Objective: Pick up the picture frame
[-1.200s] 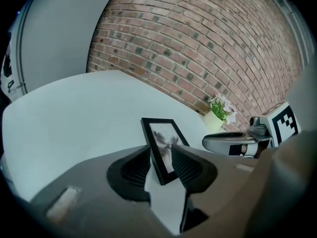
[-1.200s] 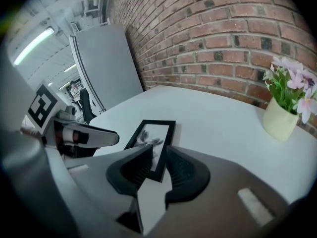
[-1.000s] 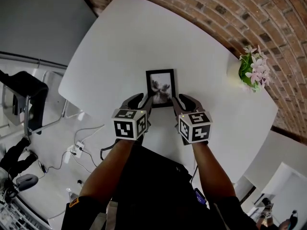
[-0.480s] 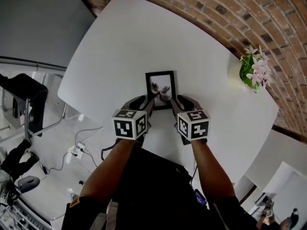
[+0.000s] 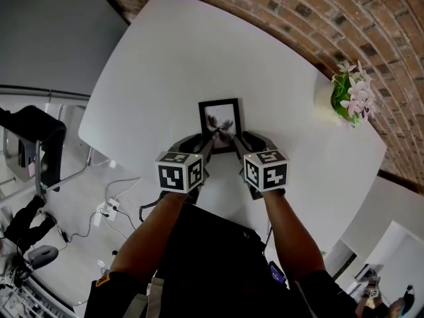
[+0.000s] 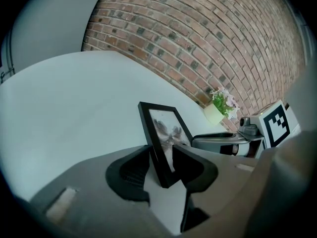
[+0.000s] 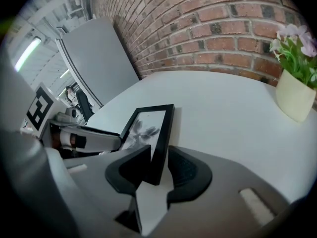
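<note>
A white counter [image 5: 165,58] runs up to a curved brick wall [image 5: 318,18], with a potted plant [image 5: 348,98] well apart at about 3 o'clock from the picture frame [image 5: 220,124]. The frame sits near the counter's middle, its short near edge toward the person. The left claw [image 5: 204,140] has come in at the frame's 7 o'clock corner and the right claw [image 5: 240,140] at its 5 o'clock corner. In the left gripper view the frame's left rail stands between that claw's jaws, which are apart on either side of it, the tips close to the rail but, as I judge it, not squeezing. In the right gripper view the right rail likewise runs between jaws that have just been opening and now stand spread, with the frame's corner in the gap and not clamped. So the reach looks done and both claws are placed around the frame. What is left is the grip itself, closing both claws on the rails, and then the lift. The frame's lower end appears to rest on the counter, and I see no sign that it is carried yet.
</note>
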